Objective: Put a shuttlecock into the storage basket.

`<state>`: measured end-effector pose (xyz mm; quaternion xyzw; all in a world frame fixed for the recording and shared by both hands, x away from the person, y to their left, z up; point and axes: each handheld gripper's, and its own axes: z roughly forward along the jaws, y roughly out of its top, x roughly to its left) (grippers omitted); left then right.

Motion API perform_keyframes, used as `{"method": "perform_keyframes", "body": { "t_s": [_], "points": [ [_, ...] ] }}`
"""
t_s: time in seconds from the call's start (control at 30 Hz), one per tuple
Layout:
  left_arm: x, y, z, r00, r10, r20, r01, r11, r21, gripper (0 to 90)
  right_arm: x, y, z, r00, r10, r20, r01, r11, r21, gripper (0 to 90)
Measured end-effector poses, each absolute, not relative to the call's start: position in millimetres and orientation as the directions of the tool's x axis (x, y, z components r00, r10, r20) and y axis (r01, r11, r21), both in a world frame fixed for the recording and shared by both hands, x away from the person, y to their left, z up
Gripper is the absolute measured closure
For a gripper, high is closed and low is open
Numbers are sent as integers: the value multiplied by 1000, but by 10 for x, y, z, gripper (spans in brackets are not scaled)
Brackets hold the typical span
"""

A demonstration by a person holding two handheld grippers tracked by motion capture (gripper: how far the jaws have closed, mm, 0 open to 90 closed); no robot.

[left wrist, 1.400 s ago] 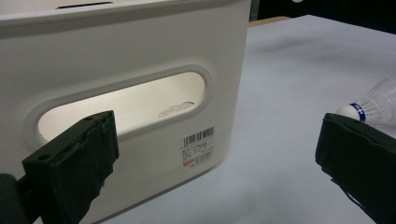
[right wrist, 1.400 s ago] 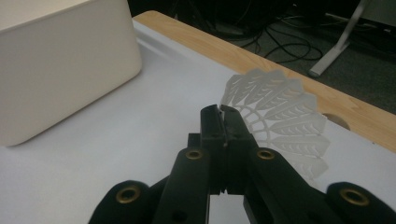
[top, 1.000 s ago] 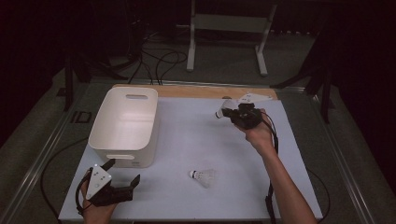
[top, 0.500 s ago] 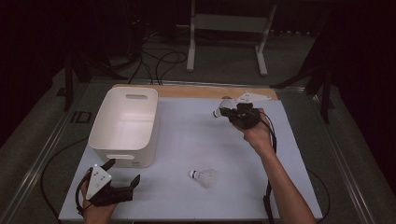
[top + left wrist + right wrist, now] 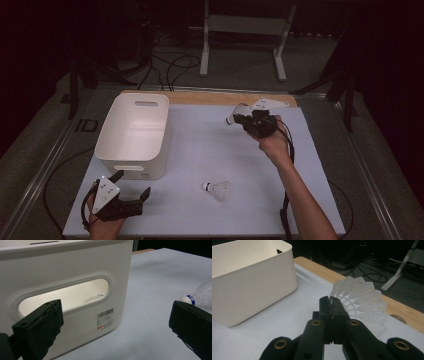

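Little has changed since the earlier frames: my right gripper (image 5: 239,118) has drifted only slightly above the far right part of the table, and my left gripper (image 5: 134,186) has kept its place at the near left corner.

Item 1, right gripper: jaws fully closed, pinching the white skirt of a held shuttlecock (image 5: 362,305). In the right gripper view the feathered skirt fans out to the right of the jaw tips. In the high view the shuttlecock's cork end points left, toward the bin, and it is held clear of the table top.

Item 2, left gripper: jaws wide apart, nothing between the pads. It sits low at the near end of the bin, with my hand (image 5: 102,222) behind it at the table's near edge.

Item 3, second shuttlecock (image 5: 217,189): lying on its side on the white table (image 5: 200,150), cork end to the left, well apart from both grippers. In the left gripper view its cork, with a blue band, peeks from behind the right-hand jaw.

Item 4, white bin (image 5: 134,135): stands upright on the left part of the table, with a slot handle in each end wall and a barcode label on the near end wall.
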<state>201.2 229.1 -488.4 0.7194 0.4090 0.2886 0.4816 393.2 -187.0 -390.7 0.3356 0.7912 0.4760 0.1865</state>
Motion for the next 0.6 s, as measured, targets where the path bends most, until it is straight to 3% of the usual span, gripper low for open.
{"method": "perform_keyframes", "body": {
  "t_s": [0.6],
  "points": [
    [2009, 2302, -4883, 496, 868, 18, 310, -197, 930, 0, 3903, -1766, -3851, -719, 695, 21, 333, 318, 888, 895]
  ]
}}
